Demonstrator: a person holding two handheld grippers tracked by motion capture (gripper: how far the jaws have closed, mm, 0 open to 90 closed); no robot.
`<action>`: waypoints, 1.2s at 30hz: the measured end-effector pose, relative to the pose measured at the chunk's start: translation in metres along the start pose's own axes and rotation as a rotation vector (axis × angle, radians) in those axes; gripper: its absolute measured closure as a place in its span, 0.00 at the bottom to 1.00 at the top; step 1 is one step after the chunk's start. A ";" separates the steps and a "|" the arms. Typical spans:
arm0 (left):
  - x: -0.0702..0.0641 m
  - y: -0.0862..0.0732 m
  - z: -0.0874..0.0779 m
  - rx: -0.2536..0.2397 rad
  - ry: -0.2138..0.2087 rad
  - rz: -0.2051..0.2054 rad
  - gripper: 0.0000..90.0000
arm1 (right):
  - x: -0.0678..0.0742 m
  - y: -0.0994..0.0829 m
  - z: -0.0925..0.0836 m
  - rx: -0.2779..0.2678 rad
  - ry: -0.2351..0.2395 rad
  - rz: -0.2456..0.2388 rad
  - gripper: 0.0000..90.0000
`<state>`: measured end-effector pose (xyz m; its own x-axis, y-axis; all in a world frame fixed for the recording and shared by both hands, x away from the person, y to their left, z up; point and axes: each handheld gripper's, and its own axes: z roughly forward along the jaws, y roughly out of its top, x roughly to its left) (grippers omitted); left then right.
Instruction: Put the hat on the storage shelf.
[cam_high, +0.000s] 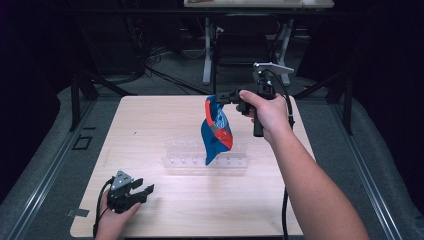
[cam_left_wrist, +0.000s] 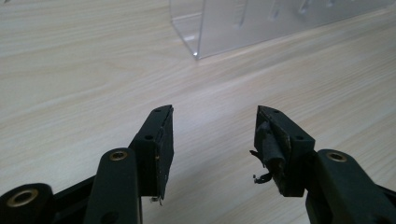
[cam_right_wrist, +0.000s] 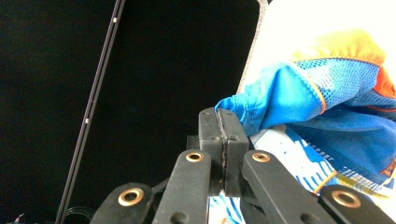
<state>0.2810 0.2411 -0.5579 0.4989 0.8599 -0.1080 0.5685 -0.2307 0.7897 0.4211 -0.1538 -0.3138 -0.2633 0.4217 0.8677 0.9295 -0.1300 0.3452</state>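
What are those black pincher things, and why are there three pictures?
A person sits at a wooden table and holds a pinching tool in each hand. One camera looks down from above. The other two ride on the tools and look along their black jaws. The right gripper is raised above the table, its jaws squeezed shut on a blue and orange cloth, seen close up in its own view. The left gripper rests low near the table's front edge, with its jaws open and nothing between them. A clear plastic rack lies on the table, under the hanging cloth.

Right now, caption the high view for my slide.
Right tongs lift a blue and red garment above a clear rack while open left tongs rest on the wooden table.
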 end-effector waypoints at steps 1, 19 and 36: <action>-0.003 0.004 -0.001 -0.003 -0.007 0.012 0.54 | 0.000 0.000 0.000 0.001 0.001 -0.001 1.00; -0.078 0.067 0.025 -0.105 -0.093 0.187 0.57 | 0.005 -0.002 -0.001 0.014 0.006 -0.014 1.00; -0.119 0.091 0.041 -0.135 -0.124 0.256 0.62 | 0.005 -0.004 -0.001 0.012 0.013 -0.012 1.00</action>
<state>0.3009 0.0991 -0.4979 0.6953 0.7177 0.0388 0.3261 -0.3631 0.8728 0.4161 -0.1517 -0.3105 -0.2776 0.4116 0.8681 0.9294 -0.1139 0.3511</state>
